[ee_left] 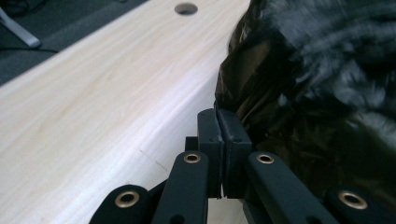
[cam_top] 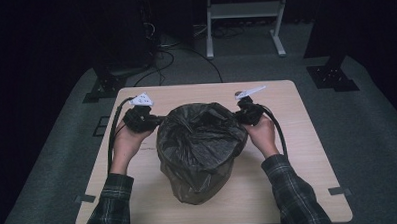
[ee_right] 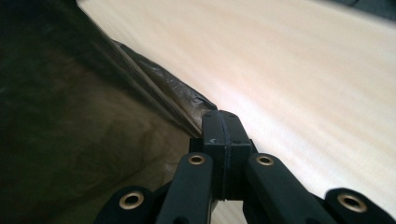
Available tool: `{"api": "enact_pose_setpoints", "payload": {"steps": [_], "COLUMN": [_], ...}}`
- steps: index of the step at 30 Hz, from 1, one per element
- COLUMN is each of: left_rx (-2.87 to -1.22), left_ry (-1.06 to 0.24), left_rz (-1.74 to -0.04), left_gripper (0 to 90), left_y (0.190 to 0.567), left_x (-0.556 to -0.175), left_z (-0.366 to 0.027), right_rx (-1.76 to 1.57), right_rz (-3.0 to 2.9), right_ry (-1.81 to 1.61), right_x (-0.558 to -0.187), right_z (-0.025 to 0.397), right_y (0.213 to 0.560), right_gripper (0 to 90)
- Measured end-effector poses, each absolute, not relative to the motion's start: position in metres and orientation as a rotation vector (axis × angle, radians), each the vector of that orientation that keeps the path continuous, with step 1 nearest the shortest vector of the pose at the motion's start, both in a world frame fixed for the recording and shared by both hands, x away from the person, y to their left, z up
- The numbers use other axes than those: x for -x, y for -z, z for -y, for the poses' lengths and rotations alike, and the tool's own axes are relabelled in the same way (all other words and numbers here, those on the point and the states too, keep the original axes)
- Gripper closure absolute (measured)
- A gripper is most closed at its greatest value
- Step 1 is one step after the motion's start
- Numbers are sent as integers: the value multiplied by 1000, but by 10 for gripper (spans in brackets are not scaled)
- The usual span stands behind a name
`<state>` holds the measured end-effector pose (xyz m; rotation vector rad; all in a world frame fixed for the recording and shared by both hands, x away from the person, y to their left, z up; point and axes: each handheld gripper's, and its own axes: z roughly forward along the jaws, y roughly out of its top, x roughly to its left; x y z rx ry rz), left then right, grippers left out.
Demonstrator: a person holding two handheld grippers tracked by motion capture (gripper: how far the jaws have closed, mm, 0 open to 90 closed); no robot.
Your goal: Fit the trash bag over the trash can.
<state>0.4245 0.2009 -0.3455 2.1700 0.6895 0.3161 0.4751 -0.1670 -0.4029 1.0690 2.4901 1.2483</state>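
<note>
High view: black bag point(cam_top: 200, 152) at frame centre, left gripper point(cam_top: 154, 120) and right gripper point(cam_top: 240, 114) on opposite rim edges. Both sets of jaws are closed, pinching plastic. Rim axis runs left-right between them.

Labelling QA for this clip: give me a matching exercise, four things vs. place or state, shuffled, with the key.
Things:
1. left gripper
2. right gripper
3. bag
4. table

Places or states:
A. dark, crumpled, in the middle of the table
B. pale wood, a round hole near its edge in the left gripper view
C. shut on the bag's rim at the left of the high view
D. shut on the bag's rim at the right of the high view

Pairs: 1-C, 2-D, 3-A, 4-B
</note>
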Motion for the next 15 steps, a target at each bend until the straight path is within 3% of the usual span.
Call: {"api": "enact_pose_setpoints", "payload": {"steps": [4,5,8,15], "left_rx": [-2169,-2164,-2160,-2139], "left_ry": [-297,-298,-304,-313], "left_rz": [-697,-699,-704,-709], "left_gripper": [889,889,890,889], "left_y": [354,355,354,355], "left_x": [-423,-422,-419,-409], "left_z": [-203,-205,-209,-221], "right_rx": [-1081,-1084,-1100,-965], "right_rz": [-2505,-2493,-2421,-2361], "right_ry": [-1247,-1253,-1336,-1547], "right_x": [-474,-473,-466,-423], "right_z": [166,167,178,215], "right_y": [418,417,400,346], "right_gripper": [887,772,687,619]}}
